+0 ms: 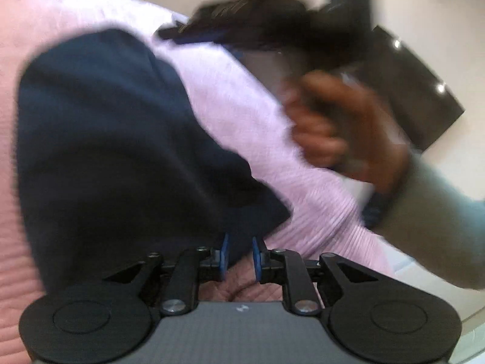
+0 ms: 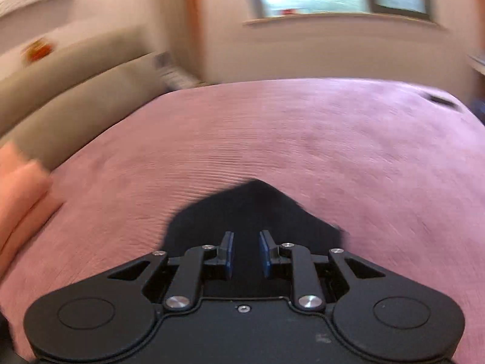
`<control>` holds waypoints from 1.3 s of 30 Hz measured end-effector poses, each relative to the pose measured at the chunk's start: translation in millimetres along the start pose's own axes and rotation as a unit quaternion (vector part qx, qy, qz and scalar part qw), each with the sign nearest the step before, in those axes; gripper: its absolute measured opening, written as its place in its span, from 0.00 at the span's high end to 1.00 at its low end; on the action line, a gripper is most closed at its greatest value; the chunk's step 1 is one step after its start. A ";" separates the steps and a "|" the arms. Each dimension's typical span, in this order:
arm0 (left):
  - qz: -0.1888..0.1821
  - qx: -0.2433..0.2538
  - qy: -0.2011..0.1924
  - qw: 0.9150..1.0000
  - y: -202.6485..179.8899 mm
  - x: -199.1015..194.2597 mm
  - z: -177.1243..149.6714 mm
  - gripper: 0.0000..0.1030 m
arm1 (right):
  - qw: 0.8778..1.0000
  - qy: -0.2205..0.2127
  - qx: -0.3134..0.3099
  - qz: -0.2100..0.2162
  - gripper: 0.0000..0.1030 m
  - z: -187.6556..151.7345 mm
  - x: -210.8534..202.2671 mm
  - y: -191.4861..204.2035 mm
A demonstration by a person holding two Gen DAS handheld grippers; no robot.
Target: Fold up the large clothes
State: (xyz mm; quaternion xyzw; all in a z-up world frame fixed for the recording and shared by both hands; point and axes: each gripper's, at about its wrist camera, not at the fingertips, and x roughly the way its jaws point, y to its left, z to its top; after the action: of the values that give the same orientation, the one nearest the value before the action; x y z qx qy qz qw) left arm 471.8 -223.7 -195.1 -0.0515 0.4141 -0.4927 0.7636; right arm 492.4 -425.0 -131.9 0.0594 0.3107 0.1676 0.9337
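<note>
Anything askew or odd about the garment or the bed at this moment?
Nothing stands out. The dark garment lies on the pink bedspread. The left gripper and right gripper are both open with nothing pinched. Both views are motion-blurred.

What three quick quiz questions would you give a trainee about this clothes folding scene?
1. True or false: the dark garment lies on a green cover.
2. The jaws of the left gripper are: A) clamped tight on cloth, B) slightly apart, C) out of view.
3. Fill in: the bedspread is ___ in colour.
Key: 1 false; 2 B; 3 pink.
</note>
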 end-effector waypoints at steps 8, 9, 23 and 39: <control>0.115 -0.044 -0.101 0.987 76.2 -50.3 18.6 0.76 | 0.984 0.052 -0.137 -0.099 0.87 -7.5 102.1 37.4; 0.098 -0.044 -0.083 0.991 85.4 -37.1 18.6 0.77 | 0.976 0.057 -0.156 -0.140 0.87 -17.5 108.3 32.8; 0.058 -0.051 0.031 0.997 116.9 -10.5 -34.3 0.92 | 0.992 0.001 -0.003 -0.129 0.52 -33.4 -12.0 5.2; 0.071 -0.034 0.031 0.996 82.1 -29.5 -23.0 0.88 | 0.980 0.141 0.042 -0.132 0.59 -124.6 -87.3 20.2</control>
State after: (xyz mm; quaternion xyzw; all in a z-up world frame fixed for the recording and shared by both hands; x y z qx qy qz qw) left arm 509.4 -150.8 -232.9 -0.0328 0.4566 -0.4238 0.7816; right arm 346.5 -435.8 -178.3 0.0331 0.4511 0.0367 0.8911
